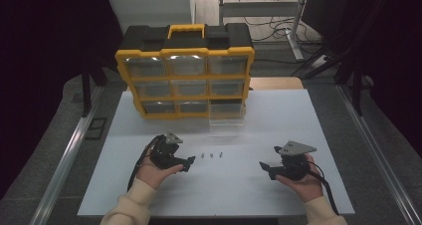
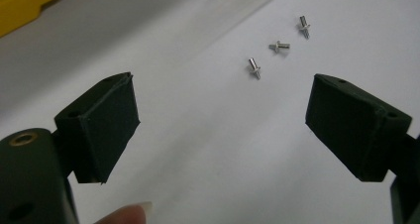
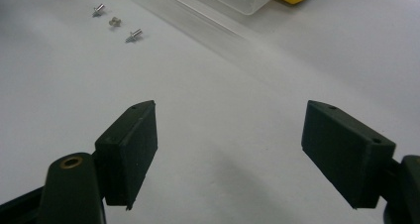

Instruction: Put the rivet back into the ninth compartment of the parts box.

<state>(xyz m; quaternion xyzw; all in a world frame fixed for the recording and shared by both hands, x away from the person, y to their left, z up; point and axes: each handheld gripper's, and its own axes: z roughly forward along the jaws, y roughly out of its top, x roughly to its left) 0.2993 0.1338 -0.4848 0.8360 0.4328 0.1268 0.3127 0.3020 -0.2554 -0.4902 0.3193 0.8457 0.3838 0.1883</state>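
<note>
Three small metal screws (image 1: pixel 212 155), one yellow organizer case (image 1: pixel 185 70), one clear drawer (image 1: pixel 227 119).

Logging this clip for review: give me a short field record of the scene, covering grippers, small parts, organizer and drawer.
left gripper: open, nothing between the jaws, aimed toward the screws
right gripper: open, nothing between the jaws, resting low over the table
screws: three small metal ones, in a loose row on the white table, between the two grippers, untouched
organizer: yellow and black, upright at the far side, three rows of clear drawers
clear drawer: pulled out of the bottom right slot, standing on the table in front of it
</note>
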